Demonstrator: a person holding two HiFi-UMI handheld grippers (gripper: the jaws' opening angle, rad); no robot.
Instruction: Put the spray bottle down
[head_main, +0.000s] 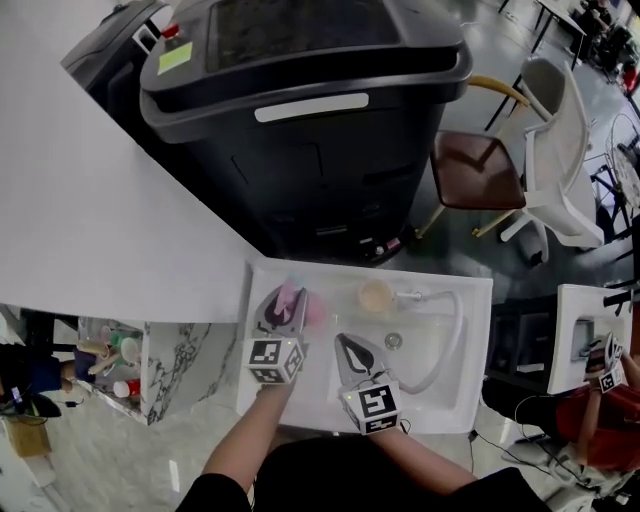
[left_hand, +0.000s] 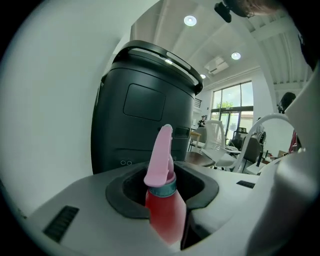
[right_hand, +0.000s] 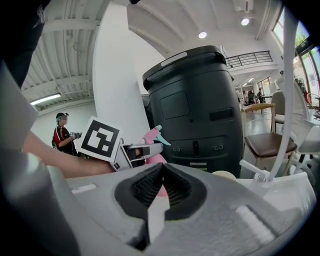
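Note:
A spray bottle (head_main: 303, 302) with a red body (left_hand: 166, 215) and a pink trigger head (left_hand: 161, 155) stands upright between the jaws of my left gripper (left_hand: 165, 189), which is shut on its neck and shoulder. In the head view my left gripper (head_main: 284, 312) holds the bottle over the left end of a white sink (head_main: 474, 300). My right gripper (head_main: 354, 352) hovers just to its right, over the sink's middle. It (right_hand: 162, 172) is shut with nothing between its pads. In the right gripper view the bottle (right_hand: 152, 139) and the left gripper (right_hand: 142, 150) show just behind those pads.
A large black lidded bin (head_main: 310, 110) stands right behind the sink. A faucet with a curved white hose (head_main: 452, 335), a round beige cup (head_main: 376, 296) and the drain (head_main: 393, 341) are in the sink. A white wall (head_main: 90, 200) is left, chairs (head_main: 500, 165) right.

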